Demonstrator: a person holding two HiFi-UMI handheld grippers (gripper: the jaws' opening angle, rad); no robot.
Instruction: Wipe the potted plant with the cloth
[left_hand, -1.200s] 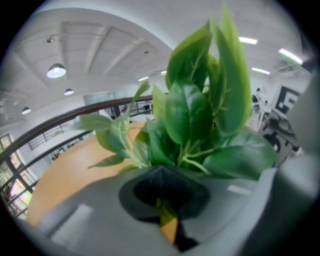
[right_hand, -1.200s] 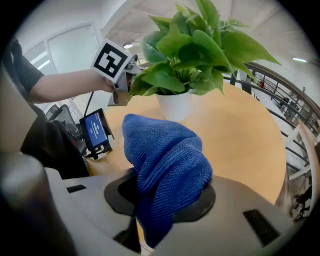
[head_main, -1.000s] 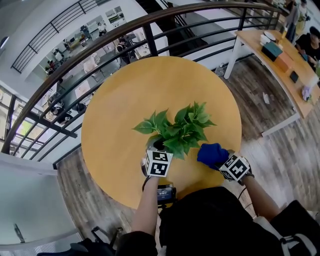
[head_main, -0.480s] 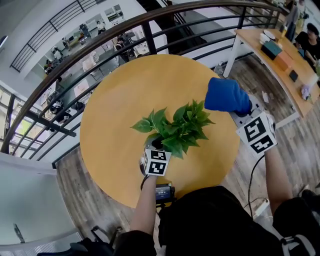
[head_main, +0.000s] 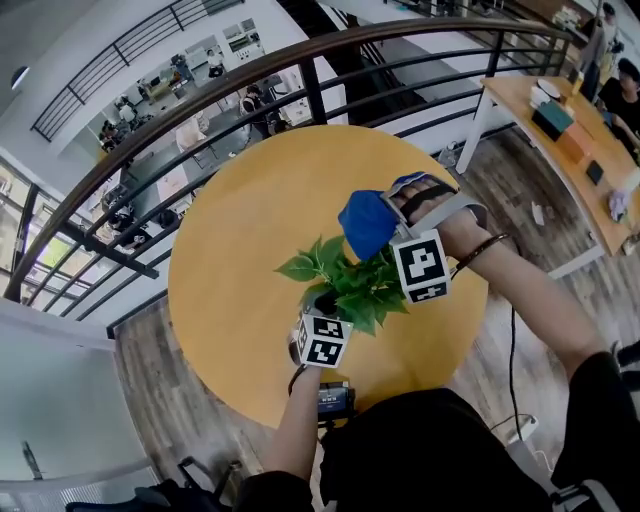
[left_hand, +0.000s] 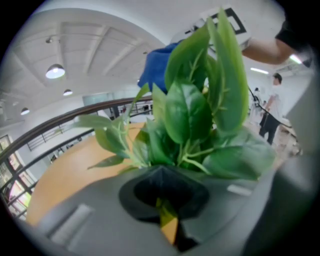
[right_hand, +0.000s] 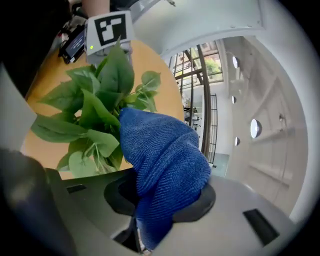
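A green leafy potted plant (head_main: 355, 280) stands near the middle of the round wooden table (head_main: 240, 250). Its leaves fill the left gripper view (left_hand: 195, 115). My left gripper (head_main: 318, 312) is at the pot's near side, jaws drawn close together at the pot's rim (head_main: 305, 292); the pot itself is hidden in the left gripper view. My right gripper (head_main: 392, 222) is raised over the plant's far side and shut on a bunched blue cloth (head_main: 365, 222). In the right gripper view the cloth (right_hand: 165, 160) hangs just beside the leaves (right_hand: 95, 115).
A dark metal railing (head_main: 250, 75) curves round the table's far side, with a lower floor beyond it. A long wooden desk (head_main: 560, 130) with several items stands at the right, people beside it. Wood flooring (head_main: 530, 230) surrounds the table.
My right gripper lifted the blue cloth from the table's near right, swung it up to the right, then brought it left over the plant. The left gripper stayed put.
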